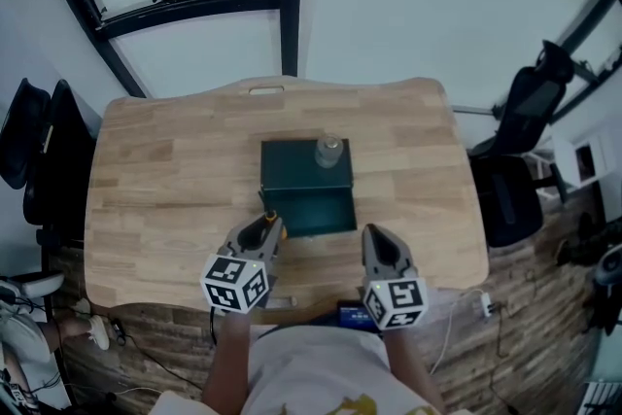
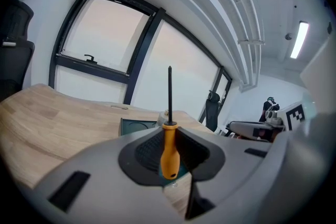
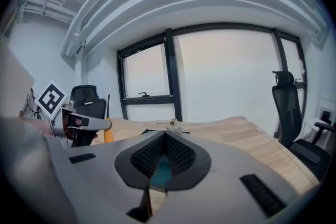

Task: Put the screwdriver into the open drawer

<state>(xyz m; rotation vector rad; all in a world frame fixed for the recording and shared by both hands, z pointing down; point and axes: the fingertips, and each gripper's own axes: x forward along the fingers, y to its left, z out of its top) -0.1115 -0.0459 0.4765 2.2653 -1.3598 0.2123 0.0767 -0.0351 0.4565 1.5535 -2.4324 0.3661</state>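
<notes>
The screwdriver [image 2: 169, 150] has an orange handle and a thin dark shaft that points straight up in the left gripper view. My left gripper [image 2: 169, 136] is shut on the handle. In the head view, the left gripper [image 1: 263, 228] holds the screwdriver [image 1: 272, 220] at the front left corner of the open drawer [image 1: 309, 209]. The drawer juts toward me from a dark green box [image 1: 292, 168] in the middle of the table. My right gripper [image 1: 378, 240] hovers just right of the drawer's front, shut and empty. In the right gripper view, its pads [image 3: 178, 155] meet at the tip.
A small clear jar [image 1: 328, 151] stands on top of the green box. The wooden table [image 1: 165, 180] is bare to either side of the box. Black office chairs [image 1: 530, 126] stand right and left of the table. A large window is behind it.
</notes>
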